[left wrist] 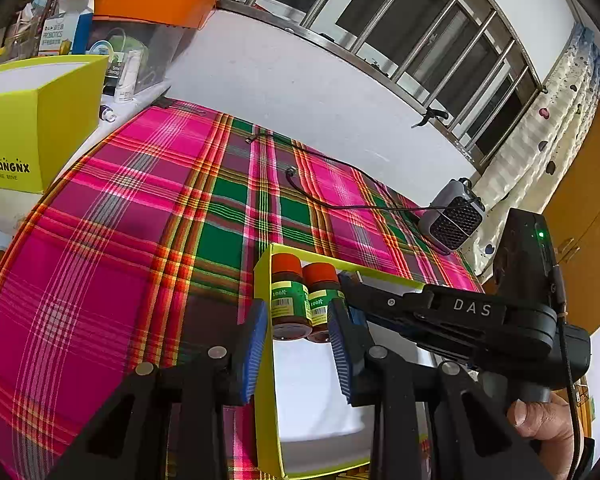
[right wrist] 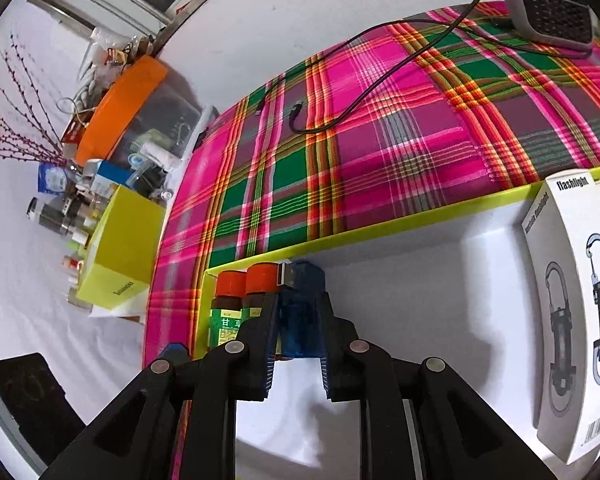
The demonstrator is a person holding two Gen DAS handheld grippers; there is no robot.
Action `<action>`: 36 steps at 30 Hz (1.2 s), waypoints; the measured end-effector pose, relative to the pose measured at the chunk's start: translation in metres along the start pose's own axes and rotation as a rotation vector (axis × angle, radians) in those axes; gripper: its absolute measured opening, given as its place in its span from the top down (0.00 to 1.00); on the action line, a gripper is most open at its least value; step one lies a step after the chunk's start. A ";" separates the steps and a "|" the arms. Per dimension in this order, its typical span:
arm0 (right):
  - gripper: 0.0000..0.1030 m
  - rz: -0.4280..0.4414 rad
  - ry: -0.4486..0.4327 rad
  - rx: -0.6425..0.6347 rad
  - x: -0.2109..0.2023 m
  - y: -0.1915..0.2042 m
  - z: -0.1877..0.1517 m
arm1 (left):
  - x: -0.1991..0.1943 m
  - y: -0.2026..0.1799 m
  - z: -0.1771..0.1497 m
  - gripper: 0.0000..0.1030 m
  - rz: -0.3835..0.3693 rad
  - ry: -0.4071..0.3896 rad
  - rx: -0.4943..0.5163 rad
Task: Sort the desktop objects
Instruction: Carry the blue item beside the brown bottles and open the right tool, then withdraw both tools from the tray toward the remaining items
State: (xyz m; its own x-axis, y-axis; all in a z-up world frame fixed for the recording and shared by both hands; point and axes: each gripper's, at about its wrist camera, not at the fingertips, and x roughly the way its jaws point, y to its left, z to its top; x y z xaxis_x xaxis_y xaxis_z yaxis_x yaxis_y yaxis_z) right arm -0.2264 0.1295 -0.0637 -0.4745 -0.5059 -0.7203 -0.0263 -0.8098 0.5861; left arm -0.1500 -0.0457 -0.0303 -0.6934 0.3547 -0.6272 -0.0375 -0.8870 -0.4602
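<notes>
Lying inside one lime box (right wrist: 380, 228) on the plaid cloth (right wrist: 400, 140), one blue USB stick (right wrist: 300, 320) is found between the pads of the right gripper (right wrist: 300, 298), which are spread a little and not squeezing it. One white flashlight box (right wrist: 560, 280) is stood by the right wall. Two orange-capped bottles (right wrist: 230, 300) are tucked in the left corner, just beside the stick. The left gripper (left wrist: 296, 308) is spread over the box's left wall. The right gripper is tipped downward, held by one hand (left wrist: 540, 420).
</notes>
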 end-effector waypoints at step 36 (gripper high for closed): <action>0.76 -0.012 -0.124 -0.289 -0.102 0.004 -0.060 | -0.023 -0.043 -0.018 0.69 0.002 -0.033 0.155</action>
State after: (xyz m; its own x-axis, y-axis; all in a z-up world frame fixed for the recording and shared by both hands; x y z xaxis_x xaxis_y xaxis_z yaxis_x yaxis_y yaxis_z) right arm -0.1259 0.1599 -0.0102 -0.5800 -0.4700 -0.6653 0.2098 -0.8754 0.4355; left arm -0.1193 -0.0100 -0.0073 -0.7168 0.3453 -0.6058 -0.1453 -0.9237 -0.3546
